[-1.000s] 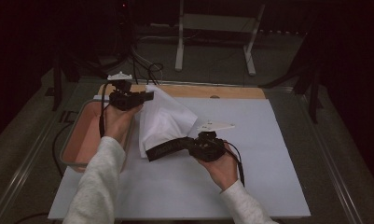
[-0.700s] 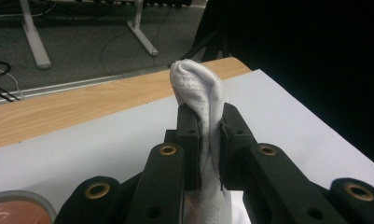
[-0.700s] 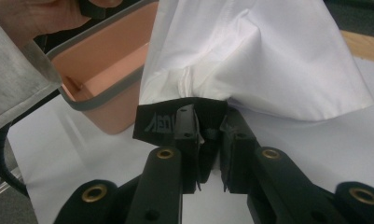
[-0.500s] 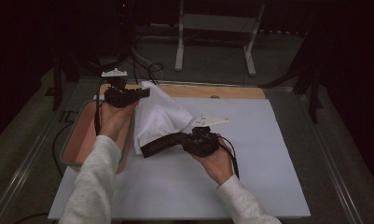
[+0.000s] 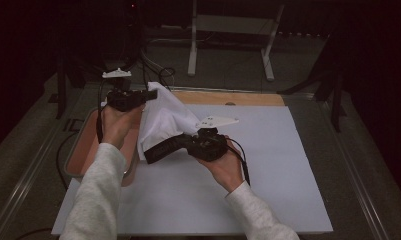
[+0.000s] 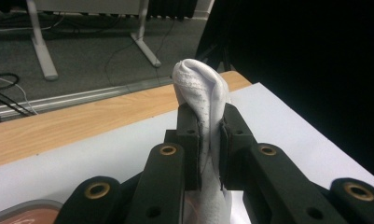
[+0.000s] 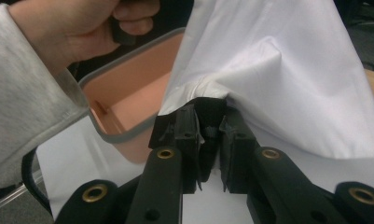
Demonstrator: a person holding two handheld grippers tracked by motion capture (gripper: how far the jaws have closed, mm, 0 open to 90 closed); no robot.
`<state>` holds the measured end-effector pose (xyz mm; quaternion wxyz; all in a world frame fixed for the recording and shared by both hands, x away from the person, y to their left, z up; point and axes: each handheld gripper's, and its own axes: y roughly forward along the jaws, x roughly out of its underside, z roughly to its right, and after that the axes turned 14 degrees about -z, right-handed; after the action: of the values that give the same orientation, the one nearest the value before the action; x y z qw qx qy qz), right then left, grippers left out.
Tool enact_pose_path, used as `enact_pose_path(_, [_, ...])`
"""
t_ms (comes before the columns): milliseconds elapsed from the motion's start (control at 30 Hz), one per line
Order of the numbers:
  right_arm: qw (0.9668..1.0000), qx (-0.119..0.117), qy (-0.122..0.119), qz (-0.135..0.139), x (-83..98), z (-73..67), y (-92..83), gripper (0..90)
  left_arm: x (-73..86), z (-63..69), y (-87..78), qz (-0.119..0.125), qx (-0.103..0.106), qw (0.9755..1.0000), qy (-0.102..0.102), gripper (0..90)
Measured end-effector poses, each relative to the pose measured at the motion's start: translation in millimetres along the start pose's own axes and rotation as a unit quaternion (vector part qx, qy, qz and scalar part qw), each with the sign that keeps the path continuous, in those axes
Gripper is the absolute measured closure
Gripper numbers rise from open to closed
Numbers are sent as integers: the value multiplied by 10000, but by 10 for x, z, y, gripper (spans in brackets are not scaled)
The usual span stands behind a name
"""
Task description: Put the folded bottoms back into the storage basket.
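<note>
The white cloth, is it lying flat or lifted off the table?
Lifted: the white cloth hangs stretched between the left tongs and right tongs.

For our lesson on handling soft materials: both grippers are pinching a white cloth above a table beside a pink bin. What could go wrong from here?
1. The left gripper pinches only a bunched edge of the white cloth, so it might slip free under tension.
2. The right gripper grips the hem at the very tips of its fingers, a hold that may be lost.
3. The hanging cloth drapes close to the pink bin and could snag on its rim.
</note>
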<state>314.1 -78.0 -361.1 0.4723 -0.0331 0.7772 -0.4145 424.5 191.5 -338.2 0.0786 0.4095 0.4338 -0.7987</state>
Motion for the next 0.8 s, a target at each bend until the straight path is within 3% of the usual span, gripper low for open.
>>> enact_pose_path(800, [9995,-164,-252,67,-306,-269,160,791,13,-152,-392,142,-321,9993,-93,819])
